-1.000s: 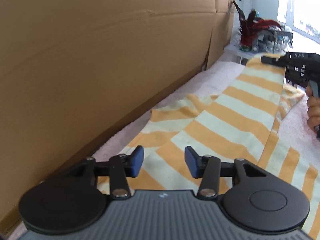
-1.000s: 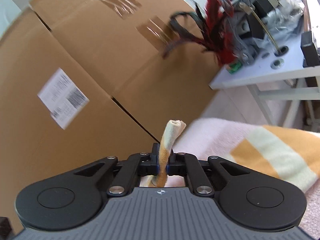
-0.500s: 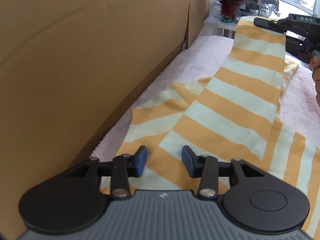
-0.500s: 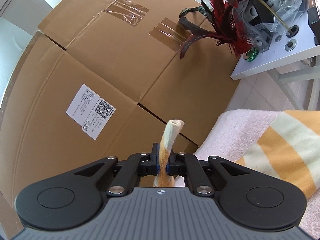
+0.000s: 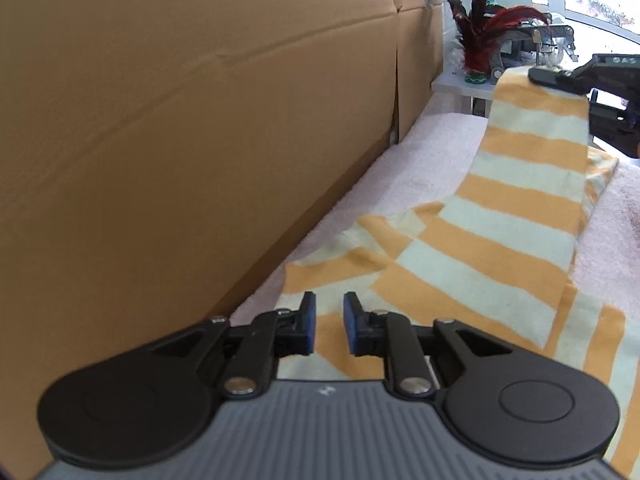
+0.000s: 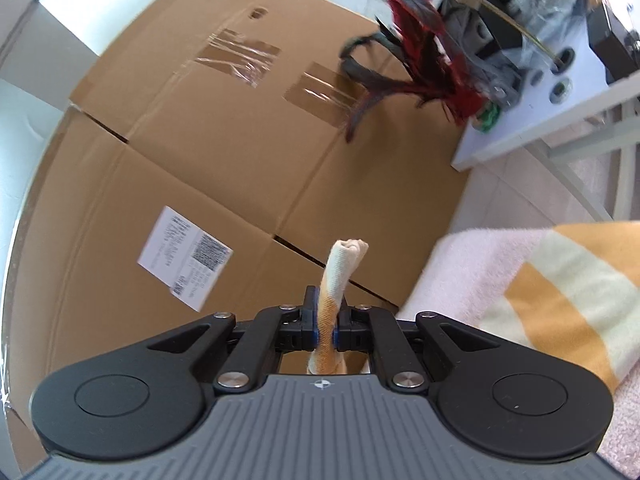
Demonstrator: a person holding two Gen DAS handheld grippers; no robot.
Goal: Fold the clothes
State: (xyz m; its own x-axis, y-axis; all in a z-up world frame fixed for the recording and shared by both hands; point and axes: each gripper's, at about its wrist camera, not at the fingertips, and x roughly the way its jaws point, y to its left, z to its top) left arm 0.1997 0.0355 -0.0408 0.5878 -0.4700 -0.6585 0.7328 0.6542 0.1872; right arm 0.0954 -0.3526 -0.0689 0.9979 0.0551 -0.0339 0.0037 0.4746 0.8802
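Observation:
An orange and cream striped garment point(image 5: 500, 240) lies on a pink towel-covered surface point(image 5: 420, 160). One long part of it is lifted toward the far right. There my right gripper point(image 5: 560, 78) is shut on its end. In the right wrist view the pinched cloth point(image 6: 340, 272) sticks up between the fingers of my right gripper point(image 6: 327, 320), and more of the garment point(image 6: 568, 280) lies to the right. My left gripper point(image 5: 329, 322) hovers over the garment's near left corner. Its jaws are opening, and nothing is pinched between the blue pads point(image 5: 308, 320).
A tall cardboard box point(image 5: 200, 120) runs along the left side of the towel, with a shipping label point(image 6: 184, 260) on it. Past the far end stands a white side table point(image 5: 460, 84) with red and black feathers point(image 5: 492, 24) and clutter.
My left gripper's jaws stand narrower than a second ago and sit nearer the garment's left corner. The right gripper has rolled while still pinching the cloth, holding the striped part up.

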